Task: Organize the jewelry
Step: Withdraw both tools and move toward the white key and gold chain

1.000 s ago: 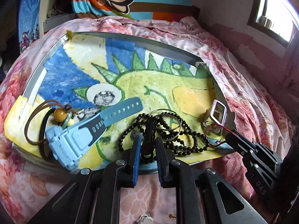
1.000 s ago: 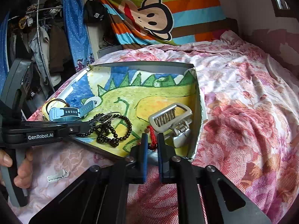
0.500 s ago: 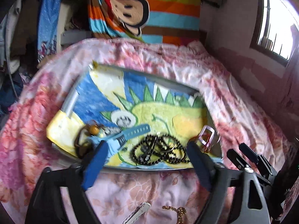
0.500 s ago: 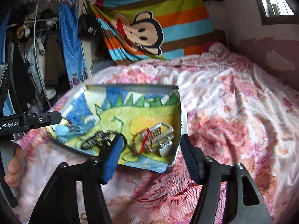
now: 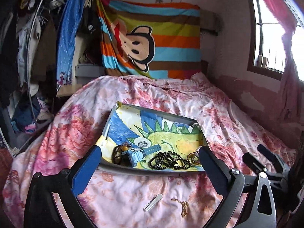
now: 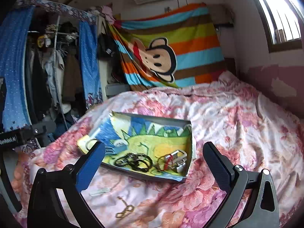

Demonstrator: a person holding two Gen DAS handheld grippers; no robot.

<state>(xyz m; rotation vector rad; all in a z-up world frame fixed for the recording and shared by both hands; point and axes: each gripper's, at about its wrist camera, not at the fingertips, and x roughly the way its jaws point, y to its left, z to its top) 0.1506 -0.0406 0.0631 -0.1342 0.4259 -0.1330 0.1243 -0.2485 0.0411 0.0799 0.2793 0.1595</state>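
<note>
Both grippers hang above the floral bedspread, jaws opening to full spread, nothing between them: left gripper, right gripper. Jewelry sits along the near edge of the dinosaur-print tray: blue watch, black bead necklace, brown cord pendant with amber bead, and a silver watch with a red string bracelet in the near right corner. Still loose on the bedspread in front of the tray: a gold chain and a white hair clip.

Risks, as I judge them:
- Gold chain is thin and lies flat on soft fabric, so wide pads may pinch bedspread along with it or miss it.
- Clip could slide away under a one-sided push.
- Tray sits on soft bedding and could tip if pressed at its near rim.
- Beads and bangles are tangled, so a drop nearby may snag them.
</note>
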